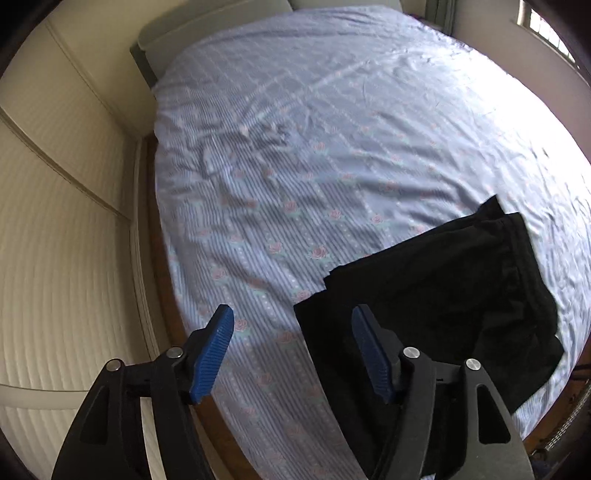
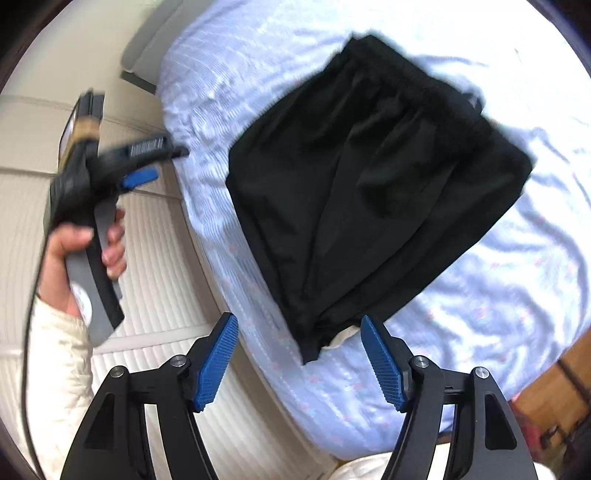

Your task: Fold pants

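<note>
Black pants (image 2: 369,184) lie folded into a compact bundle on the bed; they also show in the left wrist view (image 1: 443,288) at the lower right. A bit of white lining (image 2: 343,336) peeks out at their near end. My left gripper (image 1: 291,350) is open and empty, above the bed's left edge, just left of the pants. It also shows in the right wrist view (image 2: 155,166), held in a hand beside the bed. My right gripper (image 2: 299,354) is open and empty, above the near end of the pants.
The bed (image 1: 314,129) has a light blue sheet with a flower print. A cream ribbed wardrobe (image 1: 55,258) stands close along its left side. Pillows (image 1: 207,33) lie at the far end. A wooden bed frame (image 2: 554,387) shows at lower right. A window (image 1: 546,29) is at upper right.
</note>
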A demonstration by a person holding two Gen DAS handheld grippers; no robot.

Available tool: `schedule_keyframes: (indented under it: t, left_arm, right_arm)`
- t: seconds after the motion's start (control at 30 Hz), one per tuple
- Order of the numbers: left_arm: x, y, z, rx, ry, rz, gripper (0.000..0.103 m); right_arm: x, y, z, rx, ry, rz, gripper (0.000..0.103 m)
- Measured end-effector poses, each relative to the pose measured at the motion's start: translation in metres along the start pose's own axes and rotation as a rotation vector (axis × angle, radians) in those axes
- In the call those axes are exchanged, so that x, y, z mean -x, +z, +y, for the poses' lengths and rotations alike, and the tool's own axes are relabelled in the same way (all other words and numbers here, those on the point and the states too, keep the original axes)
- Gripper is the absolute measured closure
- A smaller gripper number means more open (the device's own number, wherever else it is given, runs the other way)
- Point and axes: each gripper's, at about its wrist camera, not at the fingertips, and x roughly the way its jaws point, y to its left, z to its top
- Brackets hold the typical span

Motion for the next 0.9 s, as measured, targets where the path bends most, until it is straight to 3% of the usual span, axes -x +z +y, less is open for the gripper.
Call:
schedule_keyframes:
  t: [0.07,0.13,0.23,0.37,0.5,0.67,0.9]
  left_arm:
    - [0.027,-0.013,-0.007,0.005,-0.013,-0.038,0.036]
    - [0.055,-0.026,-0.022,0.003,-0.016,-0.080,0.030]
    - [0.098,-0.049,-0.056,-0.023,-0.017,-0.153,0.023]
    - [0.140,-0.070,-0.114,-0.018,-0.072,-0.195,0.019]
    - [0.178,-0.088,-0.182,0.023,-0.143,-0.203,0.018]
    - [0.222,-0.102,-0.277,0.102,-0.162,-0.258,0.016]
    - [0.265,-0.104,-0.382,0.133,-0.181,-0.291,0.013]
  right_arm:
    - [0.024,0.006,-0.005,0.059,-0.028,-0.055,0.031]
    - [0.056,0.008,-0.015,0.138,-0.069,-0.125,0.023]
    - [0.097,0.010,-0.035,0.255,-0.127,-0.192,0.021]
    - [0.162,0.017,-0.073,0.342,-0.167,-0.286,0.017]
    - [0.225,0.024,-0.121,0.365,-0.163,-0.348,0.017]
    - [0.297,0.040,-0.180,0.417,-0.173,-0.419,0.017]
    - [0.369,0.075,-0.252,0.502,-0.192,-0.433,0.017]
